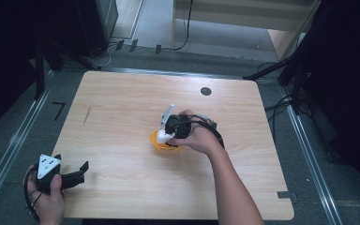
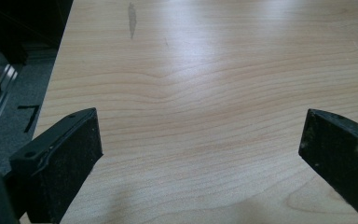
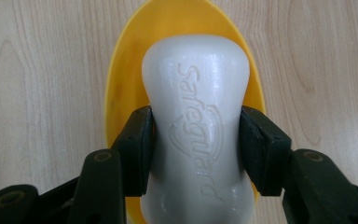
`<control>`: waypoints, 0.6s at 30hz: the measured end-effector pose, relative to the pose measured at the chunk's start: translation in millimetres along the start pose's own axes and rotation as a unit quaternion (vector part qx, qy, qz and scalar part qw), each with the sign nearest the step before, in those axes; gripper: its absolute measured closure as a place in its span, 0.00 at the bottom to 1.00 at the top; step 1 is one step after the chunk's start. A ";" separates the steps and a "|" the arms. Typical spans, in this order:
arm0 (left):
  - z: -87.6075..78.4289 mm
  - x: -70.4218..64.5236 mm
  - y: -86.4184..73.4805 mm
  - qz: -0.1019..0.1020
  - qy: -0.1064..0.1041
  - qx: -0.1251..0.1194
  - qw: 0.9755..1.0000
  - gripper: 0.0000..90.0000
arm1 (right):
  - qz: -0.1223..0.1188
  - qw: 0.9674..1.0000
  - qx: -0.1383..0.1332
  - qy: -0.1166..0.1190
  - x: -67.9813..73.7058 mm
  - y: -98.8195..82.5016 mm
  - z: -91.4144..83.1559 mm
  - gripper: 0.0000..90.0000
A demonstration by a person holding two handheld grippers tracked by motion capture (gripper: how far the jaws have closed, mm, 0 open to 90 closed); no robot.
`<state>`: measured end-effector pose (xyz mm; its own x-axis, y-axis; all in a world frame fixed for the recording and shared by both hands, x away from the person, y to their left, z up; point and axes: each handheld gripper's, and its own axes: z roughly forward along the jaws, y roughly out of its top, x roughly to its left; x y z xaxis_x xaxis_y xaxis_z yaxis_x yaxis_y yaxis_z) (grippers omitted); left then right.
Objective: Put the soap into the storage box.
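Note:
A white bar of soap with raised lettering is clamped at its narrow waist between the two black jaws of my right gripper. It hangs over a yellow oval soap dish. In the high view the right gripper points down at the yellow dish near the table's middle, with the white soap at its tip. My left gripper rests at the table's front left corner, jaws spread wide over bare wood. In its own view the left gripper holds nothing.
The wooden table has a dark round hole near its far edge. A dark smudge marks the wood far left. Black stands and cables surround the table on the floor.

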<state>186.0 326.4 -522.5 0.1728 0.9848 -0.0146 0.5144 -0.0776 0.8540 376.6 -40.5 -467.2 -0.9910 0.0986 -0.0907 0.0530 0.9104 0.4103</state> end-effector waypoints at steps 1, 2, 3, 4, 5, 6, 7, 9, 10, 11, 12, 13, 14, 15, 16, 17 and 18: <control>0.1 -0.1 0.0 0.000 0.000 0.000 1.000 0.00 | 0.000 1.000 0.000 0.001 -0.1 -0.1 0.2 0.56; 0.2 -0.1 0.0 0.000 0.000 0.000 1.000 0.00 | -0.001 1.000 0.001 0.001 -0.6 -0.6 1.2 0.56; 0.2 -0.1 0.0 0.000 0.000 0.000 1.000 0.00 | -0.001 1.000 0.001 0.001 -0.6 -0.6 1.2 0.56; 0.2 -0.2 0.0 0.000 -0.001 0.000 1.000 0.00 | -0.001 1.000 0.001 0.002 -0.6 -0.9 1.8 0.56; 0.1 0.0 0.0 0.000 0.000 0.000 1.000 0.00 | -0.001 1.000 0.002 0.002 -0.8 -1.5 3.2 0.56; 0.1 0.0 0.0 0.000 0.000 0.000 1.000 0.00 | -0.003 1.000 0.002 0.002 -1.0 -1.8 3.9 0.56; 0.1 0.0 0.0 0.000 -0.001 0.000 1.000 0.00 | -0.003 1.000 0.002 0.002 -1.0 -1.8 3.9 0.56; 0.2 -0.1 0.0 -0.001 -0.001 0.000 1.000 0.00 | -0.001 1.000 0.003 0.006 -1.5 -2.7 5.5 0.56; 0.2 -0.1 0.0 -0.001 -0.001 0.000 1.000 0.00 | 0.000 1.000 0.003 0.006 -1.5 -2.9 5.6 0.56; 0.2 -0.1 0.0 -0.001 -0.001 0.000 1.000 0.00 | 0.004 1.000 0.003 0.005 -1.6 -3.3 5.6 0.55; 0.2 0.0 0.0 -0.001 -0.001 0.000 1.000 0.00 | 0.004 1.000 0.003 0.005 -1.6 -3.3 5.6 0.55; 0.1 0.1 0.1 0.000 -0.001 0.000 1.000 0.00 | 0.019 1.000 -0.014 0.005 -2.3 -4.1 3.9 0.47; 0.3 0.2 0.0 -0.001 -0.001 -0.001 1.000 0.00 | 0.029 0.999 -0.024 0.004 -3.1 -4.3 1.4 0.46; 0.3 0.2 0.0 -0.001 -0.001 -0.001 1.000 0.00 | 0.029 0.999 -0.024 0.004 -3.1 -4.3 1.4 0.46; 0.2 0.0 0.1 0.000 -0.001 -0.001 1.000 0.00 | 0.036 0.999 -0.032 0.004 -4.6 -5.0 -2.8 0.46; 0.2 0.0 0.1 0.000 -0.001 -0.001 1.000 0.00 | 0.036 0.999 -0.032 0.004 -4.6 -5.0 -2.8 0.46; 0.2 0.0 0.1 0.000 -0.001 0.000 1.000 0.00 | 0.037 0.999 -0.033 0.006 -4.5 -5.4 -3.4 0.45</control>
<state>186.3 326.4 -522.5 0.1740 0.9846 -0.0151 0.5139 -0.0777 0.8543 380.3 -47.2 -465.9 -0.9861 0.1594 -0.0477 0.1182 0.8728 0.4736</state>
